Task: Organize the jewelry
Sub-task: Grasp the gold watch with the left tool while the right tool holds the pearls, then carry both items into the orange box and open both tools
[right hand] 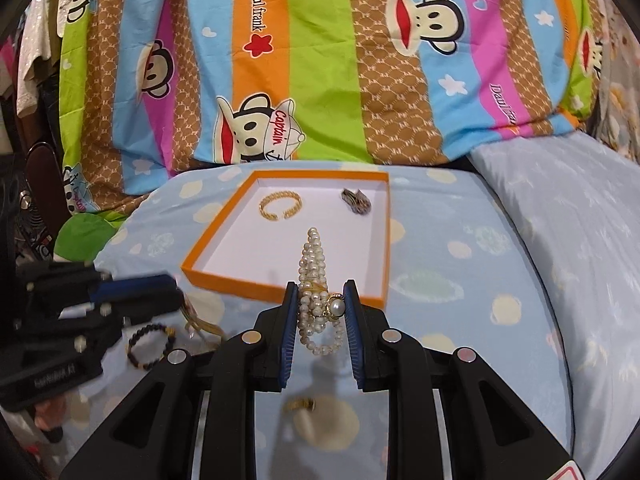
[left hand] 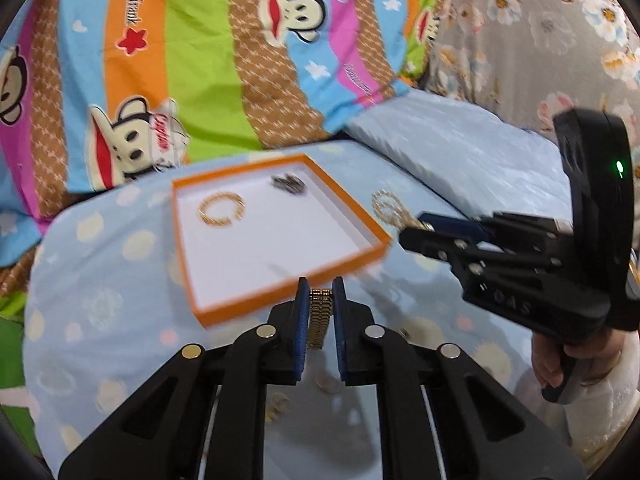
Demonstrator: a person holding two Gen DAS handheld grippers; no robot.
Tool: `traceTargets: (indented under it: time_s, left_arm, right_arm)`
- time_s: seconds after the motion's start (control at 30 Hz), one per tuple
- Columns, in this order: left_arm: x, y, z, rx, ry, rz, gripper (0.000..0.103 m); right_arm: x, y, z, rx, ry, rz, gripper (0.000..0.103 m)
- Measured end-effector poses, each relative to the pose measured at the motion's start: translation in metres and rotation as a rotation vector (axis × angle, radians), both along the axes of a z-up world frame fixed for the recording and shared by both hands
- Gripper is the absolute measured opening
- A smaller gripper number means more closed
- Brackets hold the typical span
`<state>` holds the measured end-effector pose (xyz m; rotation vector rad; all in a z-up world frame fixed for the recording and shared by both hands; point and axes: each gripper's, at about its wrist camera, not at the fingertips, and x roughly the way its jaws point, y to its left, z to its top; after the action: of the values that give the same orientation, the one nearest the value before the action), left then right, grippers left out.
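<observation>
A white tray with an orange rim (left hand: 256,300) (right hand: 240,282) lies on a pale blue spotted cushion. In it are a gold open bangle (left hand: 221,209) (right hand: 280,205) and a small dark piece (left hand: 288,183) (right hand: 356,201). My left gripper (left hand: 321,284) (right hand: 172,292) is shut on a gold link band (left hand: 320,314), just short of the tray's near rim. My right gripper (right hand: 320,286) (left hand: 412,232) is shut on a multi-strand pearl bracelet (right hand: 318,280) (left hand: 386,206), which hangs over the tray's near right corner.
On the cushion near me lie a dark bead bracelet (right hand: 150,344) and a gold ring (right hand: 300,404). A striped cartoon blanket (right hand: 320,60) rises behind the tray. A pale blue pillow (right hand: 560,220) lies to the right. A person's hand (left hand: 560,364) holds the right gripper.
</observation>
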<state>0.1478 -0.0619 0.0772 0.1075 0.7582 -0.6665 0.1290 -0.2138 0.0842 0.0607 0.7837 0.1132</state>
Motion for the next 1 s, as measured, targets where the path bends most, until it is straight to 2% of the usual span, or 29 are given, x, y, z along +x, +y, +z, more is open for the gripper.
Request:
traceTargets:
  time_s: [0.33, 0.5, 0.8, 0.87, 0.93, 1.0]
  left_arm:
    - [0.092, -0.005, -0.012, 0.026, -0.040, 0.109, 0.011]
    - [0.126, -0.007, -0.028, 0.029, -0.011, 0.146, 0.011]
    - [0.131, -0.009, -0.047, 0.045, 0.027, 0.143, 0.012]
    - [0.129, -0.009, -0.047, 0.047, 0.027, 0.150, 0.018]
    - [0.128, -0.006, -0.045, 0.040, 0.022, 0.165, 0.040]
    - [0.124, 0.001, -0.039, 0.018, 0.011, 0.188, 0.051]
  right_arm:
    - [0.087, -0.014, -0.025, 0.050, 0.060, -0.044, 0.021]
    - [0.116, -0.014, -0.048, 0.034, 0.108, -0.054, 0.021]
    - [0.133, -0.011, -0.073, -0.004, 0.144, -0.050, 0.025]
    - [0.131, -0.011, -0.071, -0.017, 0.125, -0.057, 0.026]
    - [0.127, -0.013, -0.063, -0.014, 0.100, -0.062, 0.026]
    - [0.121, -0.017, -0.055, 0.007, 0.077, -0.069, 0.026]
